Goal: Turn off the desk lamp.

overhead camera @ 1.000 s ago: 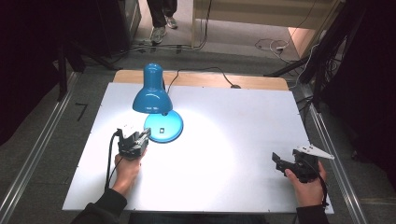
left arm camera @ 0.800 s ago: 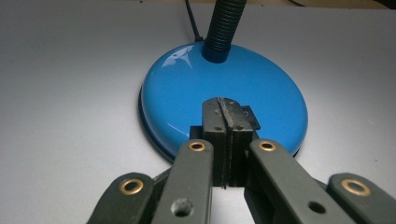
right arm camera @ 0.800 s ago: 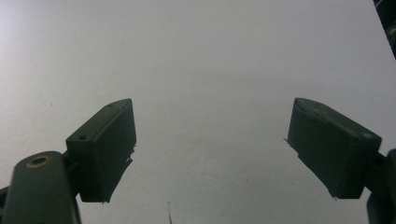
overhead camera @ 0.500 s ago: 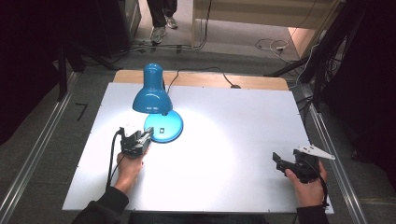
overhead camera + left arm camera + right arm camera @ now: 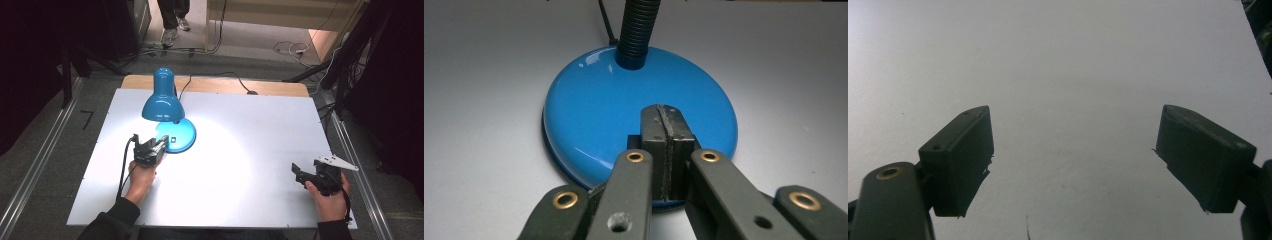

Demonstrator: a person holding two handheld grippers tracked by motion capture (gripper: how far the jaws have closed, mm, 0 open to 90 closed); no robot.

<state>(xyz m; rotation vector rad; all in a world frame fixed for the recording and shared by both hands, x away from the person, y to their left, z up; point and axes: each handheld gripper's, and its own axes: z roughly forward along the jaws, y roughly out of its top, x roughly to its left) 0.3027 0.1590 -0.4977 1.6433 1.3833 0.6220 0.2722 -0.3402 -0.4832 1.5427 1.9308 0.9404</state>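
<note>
The left gripper (image 5: 162, 145), jaws pressed together, is held over the near edge of the lamp (image 5: 167, 107) base, left of the table's (image 5: 260, 130) centre. The right gripper (image 5: 298, 175), jaws spread wide, is held low at the near right. The lamp is glossy blue and lit.

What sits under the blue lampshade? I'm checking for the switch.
Beneath the glossy blue lampshade lies the round blue lamp base, its rear part covered; a small white mark shows, perhaps the switch.

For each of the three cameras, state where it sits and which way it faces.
High view: above the person's side, facing forward and down on the white table; forearms, left gripper, right gripper.
Left gripper view: rides the left gripper, facing the lamp base; fingers shut.
Right gripper view: rides the right gripper, facing tabletop; fingers apart.
Shared: high and left views show the lamp base.
</note>
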